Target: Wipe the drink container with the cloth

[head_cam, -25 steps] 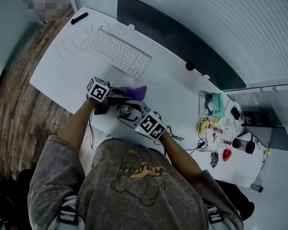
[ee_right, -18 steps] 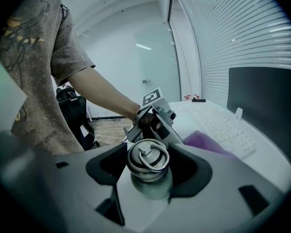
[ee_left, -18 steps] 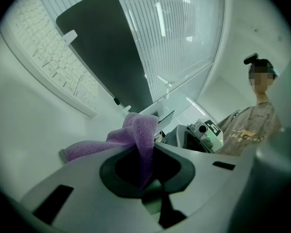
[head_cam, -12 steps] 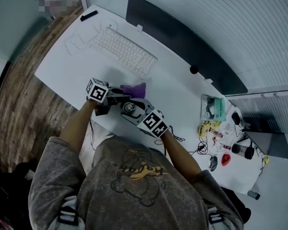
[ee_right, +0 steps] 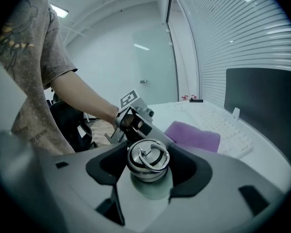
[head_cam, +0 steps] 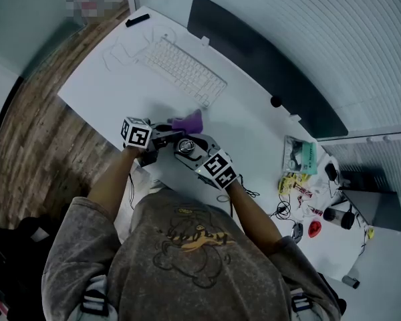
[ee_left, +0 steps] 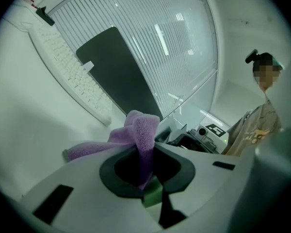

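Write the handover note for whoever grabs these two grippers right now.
Left gripper: jaws shut on the purple cloth; the rest of it trails onto the desk.
Right gripper: jaws shut on the drink container, ring lid on.
Done: both things are gripped, close together near the desk's front edge.
Left: the cloth is not on the container; bring them together and wipe.

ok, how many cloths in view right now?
1: the purple cloth, pinched in the left gripper's jaws, its free end toward the keyboard. The clutter at the desk's far right could hide another.
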### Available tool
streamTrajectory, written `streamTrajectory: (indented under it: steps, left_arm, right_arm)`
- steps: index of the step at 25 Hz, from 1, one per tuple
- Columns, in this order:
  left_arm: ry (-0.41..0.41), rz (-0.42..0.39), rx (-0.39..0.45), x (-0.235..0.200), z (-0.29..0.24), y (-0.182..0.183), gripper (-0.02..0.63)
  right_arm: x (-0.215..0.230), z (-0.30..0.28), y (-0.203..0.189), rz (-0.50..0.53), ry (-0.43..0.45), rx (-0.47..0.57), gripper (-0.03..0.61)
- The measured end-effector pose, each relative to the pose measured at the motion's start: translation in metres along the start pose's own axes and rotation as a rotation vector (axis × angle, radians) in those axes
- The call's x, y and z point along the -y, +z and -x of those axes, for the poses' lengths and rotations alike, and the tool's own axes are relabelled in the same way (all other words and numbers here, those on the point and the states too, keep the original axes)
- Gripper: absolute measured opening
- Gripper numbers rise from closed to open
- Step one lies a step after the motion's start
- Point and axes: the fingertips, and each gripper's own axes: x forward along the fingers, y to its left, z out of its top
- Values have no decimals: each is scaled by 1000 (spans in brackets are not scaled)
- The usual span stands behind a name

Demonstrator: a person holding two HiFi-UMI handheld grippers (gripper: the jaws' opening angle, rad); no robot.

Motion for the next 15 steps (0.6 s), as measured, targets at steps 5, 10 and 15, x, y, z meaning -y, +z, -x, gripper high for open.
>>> streamTrajectory:
  steps: [5, 10, 15]
  left_arm:
    - [48, -4, 50, 1, 10, -3, 51]
    - [97, -5, 92, 3, 23, -9, 52]
    - [134, -25, 118, 8, 34, -16, 52]
  right_arm:
    - [1, -1, 0, -4, -7, -1, 268]
    - [1, -1, 1, -10, -12, 1, 268]
    - [2, -1, 0, -14, -19, -2, 268]
